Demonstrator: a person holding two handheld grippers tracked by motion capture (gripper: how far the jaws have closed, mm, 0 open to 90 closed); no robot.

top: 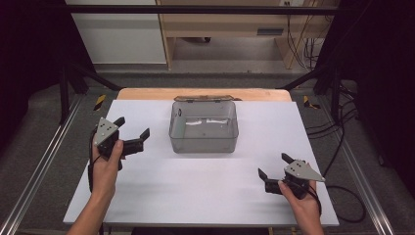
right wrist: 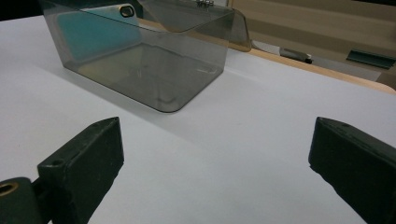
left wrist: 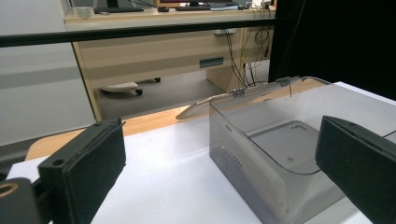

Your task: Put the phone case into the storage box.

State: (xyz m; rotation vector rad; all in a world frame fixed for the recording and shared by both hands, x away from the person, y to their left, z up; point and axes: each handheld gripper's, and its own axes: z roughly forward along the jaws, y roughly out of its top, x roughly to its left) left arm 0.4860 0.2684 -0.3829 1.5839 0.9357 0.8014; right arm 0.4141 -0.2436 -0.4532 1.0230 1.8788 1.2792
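Note:
A clear smoky plastic box (top: 204,127) stands open in the middle of the white tabletop (top: 195,186), its hinged lid (top: 204,98) folded back behind it. Nothing lies inside it that I can make out. My left gripper (top: 132,128) hovers left of the box, jaws wide apart and empty, pointing toward it; the left gripper view has the box (left wrist: 271,149) close ahead on the right. My right gripper (top: 274,167) rests low at the front right, open and empty, with the box (right wrist: 140,60) farther off in the right gripper view.
A wooden table edge (top: 147,93) shows behind the white top. Metal rails (top: 29,181) run along both sides and cables (top: 342,147) lie on the floor at the right. Wooden furniture (top: 220,29) stands beyond the table.

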